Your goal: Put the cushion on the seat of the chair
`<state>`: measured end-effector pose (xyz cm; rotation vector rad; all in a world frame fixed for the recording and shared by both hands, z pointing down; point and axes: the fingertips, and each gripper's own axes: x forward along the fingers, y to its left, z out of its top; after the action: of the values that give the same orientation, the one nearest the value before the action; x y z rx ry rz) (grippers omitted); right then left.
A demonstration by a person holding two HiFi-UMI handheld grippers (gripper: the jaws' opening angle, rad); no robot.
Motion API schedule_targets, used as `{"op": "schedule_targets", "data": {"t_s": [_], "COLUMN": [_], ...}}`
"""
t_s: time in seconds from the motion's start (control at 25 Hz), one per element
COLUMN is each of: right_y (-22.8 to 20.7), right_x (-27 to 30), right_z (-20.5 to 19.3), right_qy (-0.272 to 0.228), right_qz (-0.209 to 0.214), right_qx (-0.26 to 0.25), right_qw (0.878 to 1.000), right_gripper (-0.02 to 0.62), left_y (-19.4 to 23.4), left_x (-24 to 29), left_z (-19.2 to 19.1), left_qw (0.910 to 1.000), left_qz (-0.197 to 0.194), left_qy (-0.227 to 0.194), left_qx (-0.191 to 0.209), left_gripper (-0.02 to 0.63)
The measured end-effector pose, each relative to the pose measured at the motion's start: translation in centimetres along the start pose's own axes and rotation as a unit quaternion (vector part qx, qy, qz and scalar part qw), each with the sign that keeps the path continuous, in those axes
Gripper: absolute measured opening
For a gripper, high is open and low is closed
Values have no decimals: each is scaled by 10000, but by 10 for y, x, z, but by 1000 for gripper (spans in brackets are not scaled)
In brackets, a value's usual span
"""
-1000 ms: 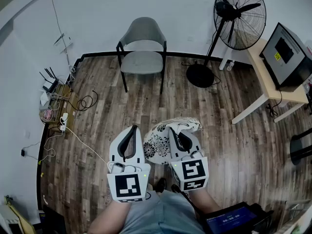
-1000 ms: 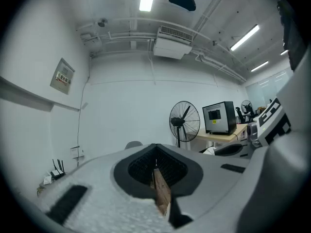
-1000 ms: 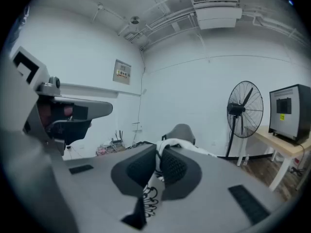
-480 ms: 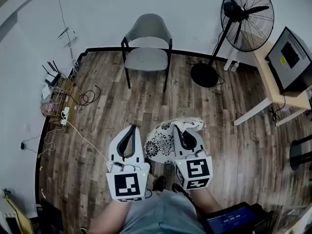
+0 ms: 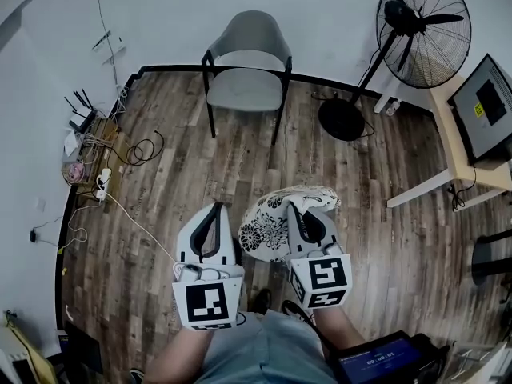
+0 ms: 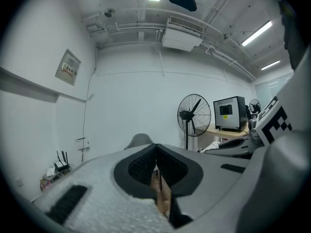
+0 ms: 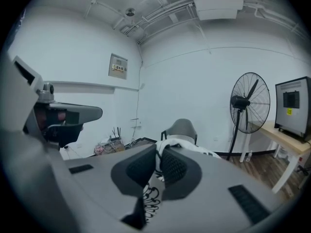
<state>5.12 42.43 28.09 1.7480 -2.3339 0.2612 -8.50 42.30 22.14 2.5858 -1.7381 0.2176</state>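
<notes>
Head view has my right gripper (image 5: 293, 202) clamped on one edge of the white fabric cushion with the black flower print (image 5: 264, 229), which hangs over the brown wood-plank floor (image 5: 184, 166), just in front of me and well apart from the grey chair with the curved back and black legs (image 5: 246, 88). That chair stands against the white wall, and its seat is bare. My left gripper (image 5: 217, 206) floats just beside the cushion with nothing in it. In the left gripper view the jaws (image 6: 155, 152) meet at their tips, and only floor shows through the gap behind them. In the right gripper view the patterned cloth (image 7: 151, 195) is pinched between the two dark pads, and the chair (image 7: 182, 127) lies straight beyond them. Compared with a second ago, the grip has not changed (same pinch, same edge), and both grippers sit much where they did in the head view. What has moved is the room around them. The chair has slid up and a little right. The black pedestal fan (image 5: 424, 30) has swung further right. The dark monitor (image 5: 488, 106) on the pale wooden table (image 5: 452, 146) is now cut by the right edge. The tangle of cables and the router (image 5: 88, 126) by the left wall have also moved up in the picture.
</notes>
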Motion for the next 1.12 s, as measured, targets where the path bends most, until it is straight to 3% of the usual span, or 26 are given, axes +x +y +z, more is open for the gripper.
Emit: {"op": "schedule_targets", "data": {"t_s": [0.32,0.64,1.12], "right_y": [-4,-9,-24], "right_x": [94,180,253], "right_z": [7,55,105], "right_qy": [119,-28,-269], "right_qz": [-95,-258,-516], "right_qx": [105,43,-17], "right_qw": [9998,9997,9983], "right_gripper": [17,16,15], "left_y": [61,119,165], "left_x": [79,155,228], "left_z": [-13,13,34], "left_qw": [9998,9998,9993], "left_qz": [5,-175,-361], "left_qy": [197,86,-90], "left_qx": [-58,14,103], "left_gripper": [3,3,3]}}
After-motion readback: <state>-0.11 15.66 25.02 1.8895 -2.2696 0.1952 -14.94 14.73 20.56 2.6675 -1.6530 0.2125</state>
